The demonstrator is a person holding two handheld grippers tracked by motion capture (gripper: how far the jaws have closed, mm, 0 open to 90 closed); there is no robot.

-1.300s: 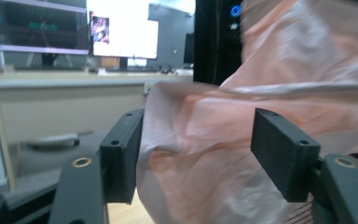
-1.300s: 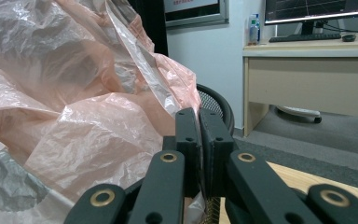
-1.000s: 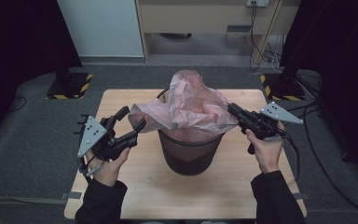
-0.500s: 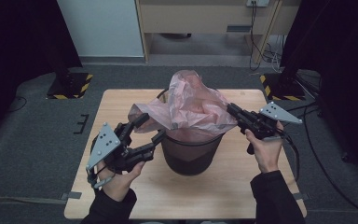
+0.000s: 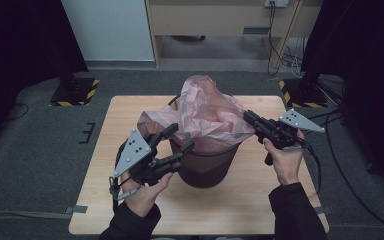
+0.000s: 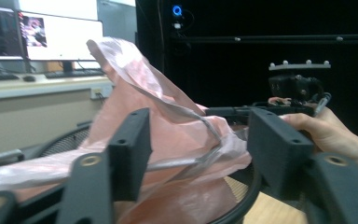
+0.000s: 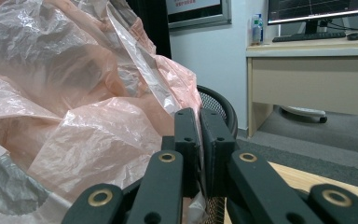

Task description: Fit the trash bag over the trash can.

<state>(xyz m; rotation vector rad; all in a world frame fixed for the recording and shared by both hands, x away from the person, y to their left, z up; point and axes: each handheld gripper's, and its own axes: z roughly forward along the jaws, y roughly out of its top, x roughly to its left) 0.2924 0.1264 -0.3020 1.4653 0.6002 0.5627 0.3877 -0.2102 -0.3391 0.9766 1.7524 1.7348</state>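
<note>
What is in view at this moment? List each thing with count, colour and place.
plastic bag: one, pale pink, bunched up out of the bin.
bin: one, dark mesh, mid-table.
table: one, light wood, on grey floor.
monitors: two, lit, on a desk behind.
left gripper: one, black with grey plate; fingers have just been closing around the bag's left edge, pads not yet pressing.
right gripper: one, black with grey plate; fingers shut on the plastic bag at its right edge.
hands: two, dark sleeves, at the near table edge.

Lab: monitors (image 6: 42, 35), desk (image 7: 312, 70), black curtains (image 5: 360, 60)
</note>
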